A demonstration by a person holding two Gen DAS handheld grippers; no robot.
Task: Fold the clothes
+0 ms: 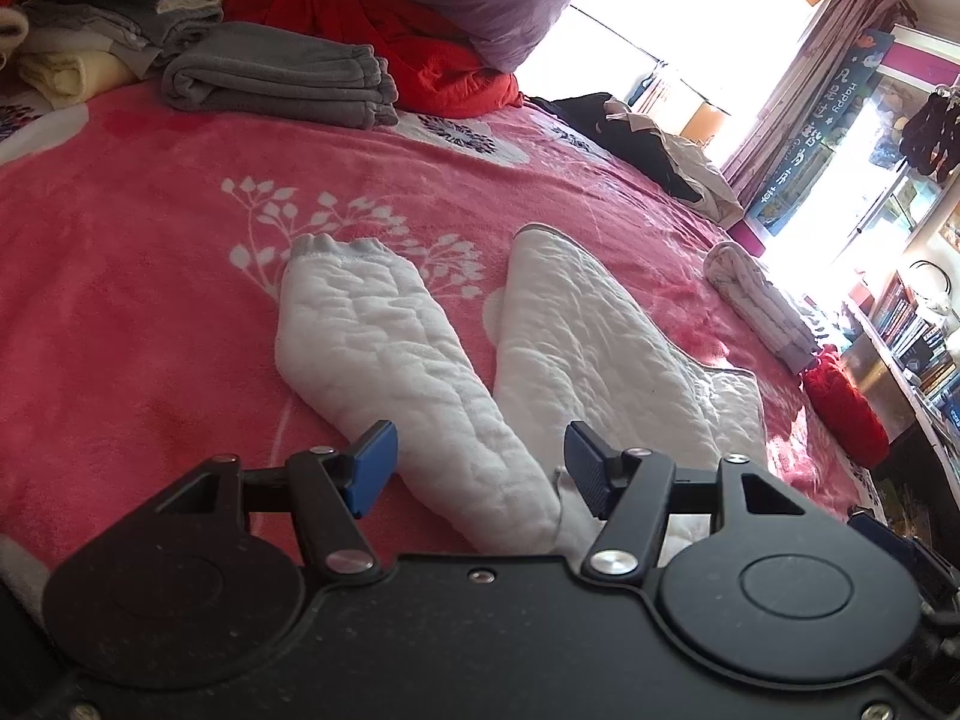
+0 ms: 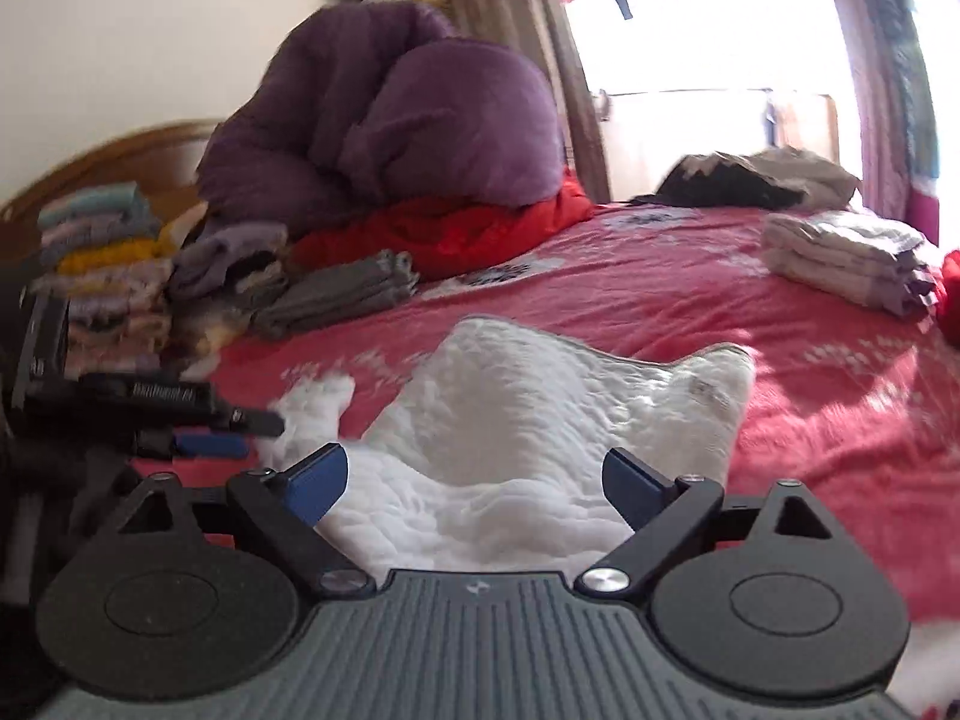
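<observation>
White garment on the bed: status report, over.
Left tool open, straddling white garment. Right tool open, gripping nothing. Garment spread on red blanket, unfolded. Nothing in the way.

White quilted garment (image 1: 540, 348) spread flat, legs apart

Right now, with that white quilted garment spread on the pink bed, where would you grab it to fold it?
Probably at the grey-trimmed cuff of the white quilted garment, coming in low from the near side. That long narrow part lies flat and ends in a free edge on the pink blanket, so a tool can slip under it and carry it across.
</observation>
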